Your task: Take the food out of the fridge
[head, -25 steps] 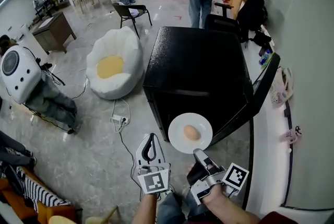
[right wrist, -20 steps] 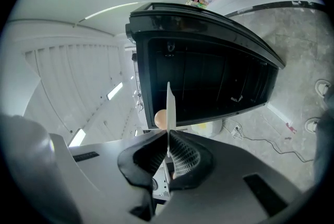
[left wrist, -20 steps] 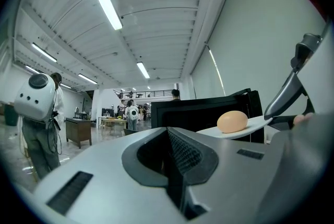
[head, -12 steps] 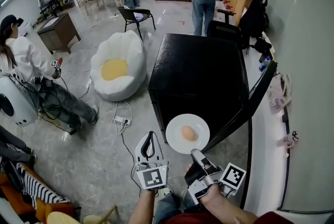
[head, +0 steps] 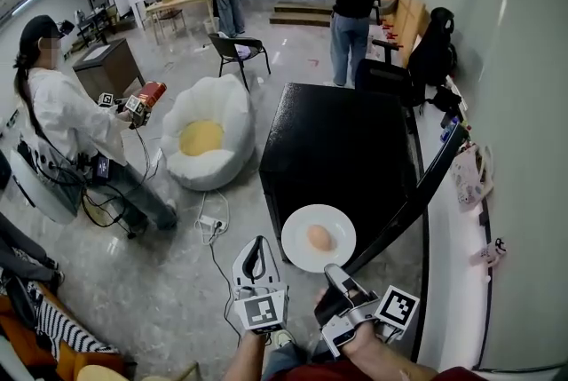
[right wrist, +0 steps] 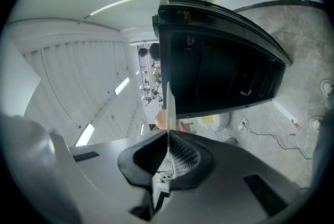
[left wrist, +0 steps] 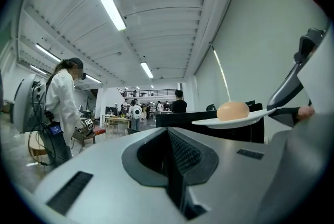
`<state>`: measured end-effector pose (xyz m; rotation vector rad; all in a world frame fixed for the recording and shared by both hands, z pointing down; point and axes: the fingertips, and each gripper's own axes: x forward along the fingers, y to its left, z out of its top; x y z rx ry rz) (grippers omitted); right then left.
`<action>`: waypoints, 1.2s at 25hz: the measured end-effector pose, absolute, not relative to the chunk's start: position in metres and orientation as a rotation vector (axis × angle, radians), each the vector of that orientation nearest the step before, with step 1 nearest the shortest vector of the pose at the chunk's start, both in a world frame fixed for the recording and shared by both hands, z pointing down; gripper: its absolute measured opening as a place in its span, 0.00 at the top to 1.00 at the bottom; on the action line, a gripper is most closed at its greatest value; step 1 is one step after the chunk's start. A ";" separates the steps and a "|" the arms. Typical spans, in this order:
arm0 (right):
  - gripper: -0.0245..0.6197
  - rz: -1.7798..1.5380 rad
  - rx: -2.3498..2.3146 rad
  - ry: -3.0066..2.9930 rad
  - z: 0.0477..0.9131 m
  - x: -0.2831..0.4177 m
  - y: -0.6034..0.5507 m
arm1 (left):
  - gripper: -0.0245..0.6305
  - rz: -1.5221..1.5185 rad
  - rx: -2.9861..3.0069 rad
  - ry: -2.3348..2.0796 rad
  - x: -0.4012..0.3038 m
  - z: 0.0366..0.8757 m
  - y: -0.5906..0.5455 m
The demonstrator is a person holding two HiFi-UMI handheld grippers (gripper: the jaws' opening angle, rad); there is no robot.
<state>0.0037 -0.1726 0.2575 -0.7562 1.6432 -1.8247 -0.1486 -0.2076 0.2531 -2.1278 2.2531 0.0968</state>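
Room: open hall with a grey polished floor and strip lights overhead. People stand along the top of the head view.
Right gripper (head: 331, 271): jaws are pinched onto the near rim of a white plate (head: 300, 226). In the right gripper view the plate runs edge-on between them.
Left gripper (head: 256, 253): jaws are together with nothing between them. It sits lower centre, just left of the plate and apart from it.
Plate: held about level at lower centre of the head view, outside the cabinet.
Food: one tan item that looks like an egg (head: 319, 237). It lies loose near the plate's middle.
Fridge (head: 342, 135): black, at centre frame behind the plate. Its door (head: 424, 186) is swung open to the right.
Beyond: a white beanbag (head: 210, 139) lies left of the fridge, and a person in white (head: 67, 123) stands at upper left.
Handling (judged): the egg is light, fragile, round and smooth, so it is likely to roll if the plate tips. The plate is stiff, and its glaze is probably slippery under a one-sided rim pinch.
Hold (judged): carry the egg by the plate, not directly. Keep the rim grip deep and the plate flat; the free left gripper could steady the opposite rim.
Task (judged): the food is already clear of the fridge but not yet set down.
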 end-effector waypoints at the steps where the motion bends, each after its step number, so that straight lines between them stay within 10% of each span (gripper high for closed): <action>1: 0.92 -1.832 -0.748 1.643 0.255 0.003 -0.171 | 0.94 0.091 -2.128 2.255 -0.149 0.251 -0.207; 30: 0.92 -1.826 -0.678 1.690 0.245 -0.006 -0.145 | 0.94 0.102 -2.072 2.267 -0.163 0.226 -0.172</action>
